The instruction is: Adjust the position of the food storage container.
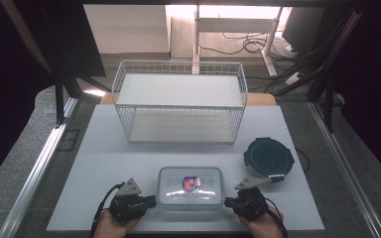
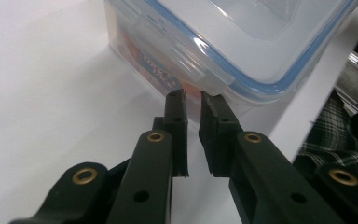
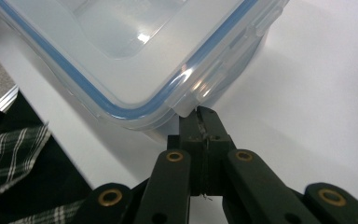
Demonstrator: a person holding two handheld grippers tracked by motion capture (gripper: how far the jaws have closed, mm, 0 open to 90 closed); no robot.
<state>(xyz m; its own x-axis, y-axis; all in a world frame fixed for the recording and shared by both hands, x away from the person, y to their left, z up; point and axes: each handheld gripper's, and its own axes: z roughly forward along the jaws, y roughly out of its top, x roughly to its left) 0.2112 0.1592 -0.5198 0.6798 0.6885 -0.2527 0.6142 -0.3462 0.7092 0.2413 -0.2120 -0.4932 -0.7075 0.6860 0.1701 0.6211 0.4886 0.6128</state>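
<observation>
Both pairs of jaws are standing nearly closed and are holding nothing. On the left gripper [image 2: 192,97] a narrow gap is showing between the two black jaws, and their tips are reaching just under the side clip [image 2: 186,58] of the plastic box [image 2: 242,37], very close to it; whether they are touching it I cannot tell. On the right gripper [image 3: 200,114] the jaws are pressing together with no gap, and their tips are sitting right below the corner of the clip on the other side of the box. In the high view the box [image 1: 190,186], clear with a blue-edged lid and something red and blue inside, is lying on the white table [image 1: 104,163] near its front edge, between the left gripper [image 1: 151,201] and the right gripper [image 1: 228,202]. Farther back a white wire basket [image 1: 178,101] is standing, and a round black lid [image 1: 268,157] is lying to the right of the box, apart from it.
</observation>
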